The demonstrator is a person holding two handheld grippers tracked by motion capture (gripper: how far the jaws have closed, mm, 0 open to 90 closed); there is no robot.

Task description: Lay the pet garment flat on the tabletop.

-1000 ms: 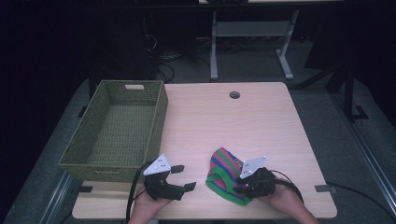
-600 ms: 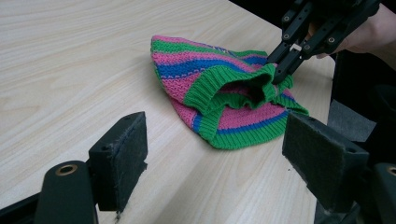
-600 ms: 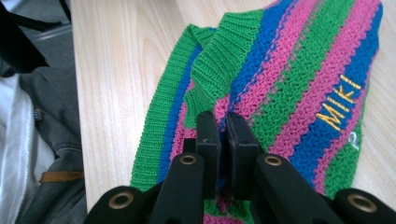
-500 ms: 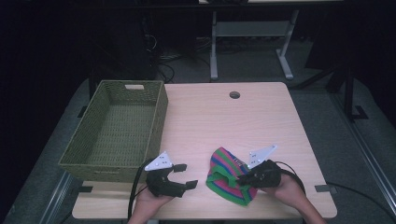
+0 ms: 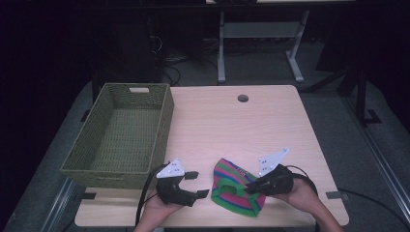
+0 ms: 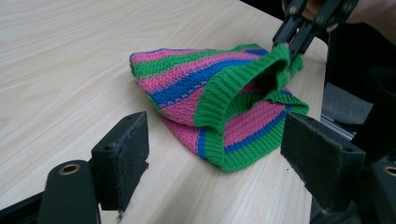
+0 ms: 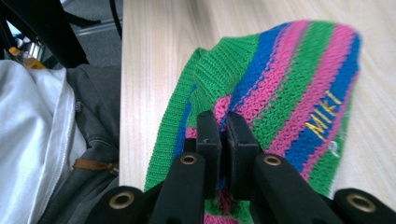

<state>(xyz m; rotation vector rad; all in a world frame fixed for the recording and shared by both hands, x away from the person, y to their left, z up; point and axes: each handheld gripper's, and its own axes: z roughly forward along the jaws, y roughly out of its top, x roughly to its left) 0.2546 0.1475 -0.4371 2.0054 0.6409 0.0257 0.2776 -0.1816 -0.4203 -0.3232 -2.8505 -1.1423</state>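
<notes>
Compared with the frame a second earlier, the right gripper [image 5: 247,188] is sitting slightly higher and its jaws have just been closing, so that they are now clamping one layer of the striped knit garment [image 5: 237,192] at its green ribbed hem. Lifted by that pinch, the hem is standing off the table [image 5: 217,125] and gaping into an opening, as the left gripper view is showing; the rest of the garment is lying on the wood near the person's edge, between the two grippers. Gripping a single layer, rather than the whole thickness, is probably what is keeping the opening spread. Opposite it, the left gripper [image 5: 197,184] is hovering just beside the garment with jaws wide and nothing between them, aimed at the raised hem, seemingly waiting to take a second hold. Farther out, the woven green basket [image 5: 121,140] is standing empty at the table's left side, a likely destination for the garment.
</notes>
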